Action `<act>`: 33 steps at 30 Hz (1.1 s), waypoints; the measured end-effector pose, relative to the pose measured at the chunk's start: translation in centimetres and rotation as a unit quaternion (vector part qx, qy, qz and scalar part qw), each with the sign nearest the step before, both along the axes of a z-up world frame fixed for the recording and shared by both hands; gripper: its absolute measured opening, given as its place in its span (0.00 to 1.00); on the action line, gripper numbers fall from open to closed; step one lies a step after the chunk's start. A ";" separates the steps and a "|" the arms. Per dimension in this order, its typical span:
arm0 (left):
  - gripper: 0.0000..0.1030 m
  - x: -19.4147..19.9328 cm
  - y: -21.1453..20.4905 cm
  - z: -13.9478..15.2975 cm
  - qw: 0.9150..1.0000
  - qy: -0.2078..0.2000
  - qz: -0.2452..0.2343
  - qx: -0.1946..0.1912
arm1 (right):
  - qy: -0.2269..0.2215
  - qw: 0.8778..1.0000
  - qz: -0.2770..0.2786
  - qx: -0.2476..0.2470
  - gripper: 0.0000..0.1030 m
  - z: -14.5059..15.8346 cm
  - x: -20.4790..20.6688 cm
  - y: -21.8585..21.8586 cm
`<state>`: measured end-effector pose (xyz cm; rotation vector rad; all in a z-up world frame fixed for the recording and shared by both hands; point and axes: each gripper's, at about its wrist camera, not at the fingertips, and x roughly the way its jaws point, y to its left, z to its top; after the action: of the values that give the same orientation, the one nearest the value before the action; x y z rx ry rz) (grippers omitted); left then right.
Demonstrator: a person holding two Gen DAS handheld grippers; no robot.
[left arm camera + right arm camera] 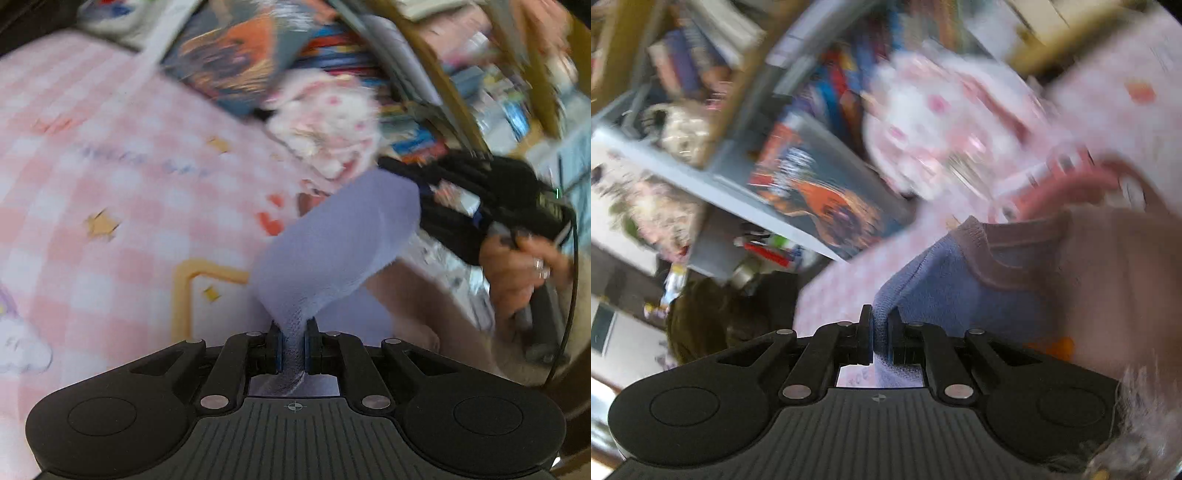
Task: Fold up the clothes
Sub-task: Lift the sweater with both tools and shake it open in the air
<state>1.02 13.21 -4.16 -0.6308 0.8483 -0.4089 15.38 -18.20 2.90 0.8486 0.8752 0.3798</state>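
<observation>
Tongs on both sides are clamped on one lilac garment: left tongs, right tongs, above a pink checked blanket.

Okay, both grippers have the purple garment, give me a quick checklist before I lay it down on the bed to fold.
1. Left gripper shut on the purple garment: ok.
2. Right gripper shut on the same garment, near its pink-trimmed neckline: ok.
3. Garment spread flat between the grips: not ok, it hangs bunched.
4. Pink checked bedspread has bare room in front: ok.
5. Pink-and-white bundle well away from the landing spot: cannot tell, pictures blurred.
6. Garment's lower hem free: cannot tell, out of view.
</observation>
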 end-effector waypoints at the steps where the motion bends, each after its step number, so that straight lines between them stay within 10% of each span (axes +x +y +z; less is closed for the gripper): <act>1: 0.09 0.0 0.1 0.2 1.000 -0.001 0.003 0.000 | 0.002 1.000 -0.001 0.005 0.06 0.0 0.6 0.5; 7: 0.09 2.0 -0.4 0.2 0.999 0.004 0.023 0.029 | -0.048 0.996 0.057 -0.046 0.11 3.9 3.3 8.0; 11: 0.09 2.4 0.8 -0.7 0.998 0.014 0.045 0.039 | -0.062 0.992 0.062 -0.093 0.56 3.5 1.3 8.3; 24: 0.14 3.1 1.2 -1.1 0.997 0.011 0.025 0.068 | 0.022 0.962 -0.021 -0.272 0.53 -4.6 -12.8 -4.9; 29: 0.14 4.1 1.3 -1.7 0.998 0.026 0.038 0.050 | 0.025 0.968 0.004 -0.250 0.55 -5.7 -14.5 -4.7; 33: 0.16 4.4 0.8 -1.6 0.997 0.026 0.047 0.050 | 0.016 0.937 0.067 -0.342 0.56 -6.4 -14.4 -1.4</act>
<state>5.46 14.04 -5.73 -0.5888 0.8791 -0.2644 0.99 -19.63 -3.48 0.1511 1.0102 0.1557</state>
